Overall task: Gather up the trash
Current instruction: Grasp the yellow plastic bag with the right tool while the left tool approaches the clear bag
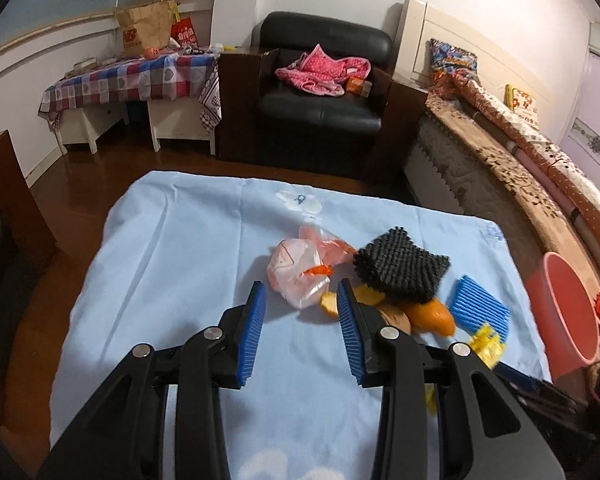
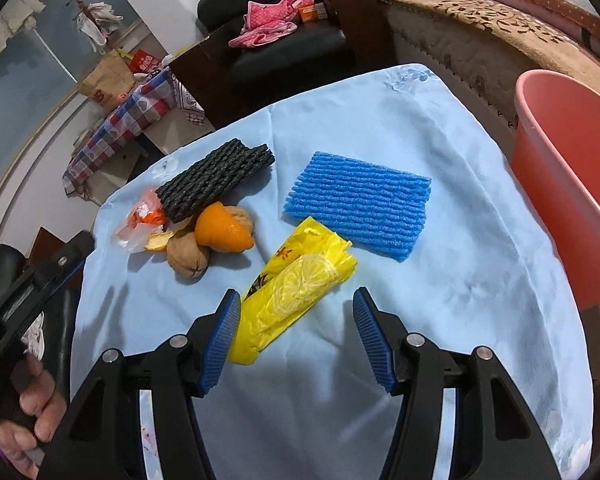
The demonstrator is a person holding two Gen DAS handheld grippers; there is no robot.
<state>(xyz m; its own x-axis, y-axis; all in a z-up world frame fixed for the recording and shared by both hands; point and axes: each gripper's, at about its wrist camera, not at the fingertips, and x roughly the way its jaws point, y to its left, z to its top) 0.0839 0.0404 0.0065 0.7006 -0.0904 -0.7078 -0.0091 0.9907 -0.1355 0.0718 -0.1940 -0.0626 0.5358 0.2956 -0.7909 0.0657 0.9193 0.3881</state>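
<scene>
While the right claw point(image 2: 296, 312) is straddling a yellow bag point(image 2: 296, 284) unclamped, the left claw point(image 1: 302, 300) is gaping empty, hiding orange peels point(image 1: 430, 314) at two o'clock on the tabletop point(image 1: 188, 248).

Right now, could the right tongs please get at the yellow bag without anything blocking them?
Probably yes: the right tongs stand open with the yellow bag lying just ahead between them, nothing on top of it.

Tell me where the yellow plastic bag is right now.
In the right wrist view the yellow plastic bag lies on the light blue cloth, between the open right gripper fingers, just in front of the blue foam net.
</scene>
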